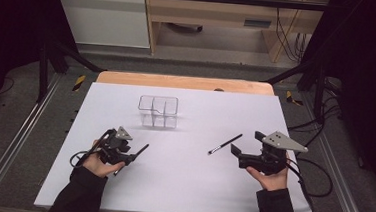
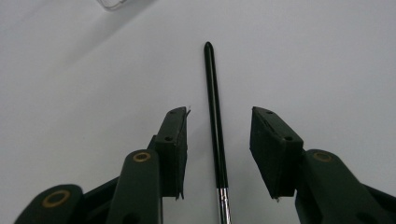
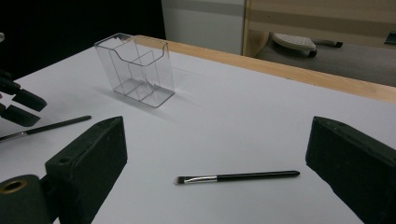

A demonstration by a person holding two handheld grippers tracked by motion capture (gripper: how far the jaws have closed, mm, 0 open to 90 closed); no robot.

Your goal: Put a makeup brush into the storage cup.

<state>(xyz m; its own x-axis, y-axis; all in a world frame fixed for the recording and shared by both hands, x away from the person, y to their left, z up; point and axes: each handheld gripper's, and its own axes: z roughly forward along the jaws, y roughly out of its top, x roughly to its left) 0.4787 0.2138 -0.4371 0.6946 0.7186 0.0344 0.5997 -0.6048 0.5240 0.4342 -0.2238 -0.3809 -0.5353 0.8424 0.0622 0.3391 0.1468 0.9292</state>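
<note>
Left hand-held gripper (image 2: 218, 140) stands open astride a black brush (image 2: 214, 112); the right hand-held gripper (image 3: 217, 163) gapes empty.

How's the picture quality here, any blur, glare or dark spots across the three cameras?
High view: the white table is evenly lit, the sides fall into black, and the clear organizer casts a faint shadow. Left gripper view: the brush is sharp, the tool's near parts soft. Right gripper view: the second brush is crisp, the near pads blurred.
</note>
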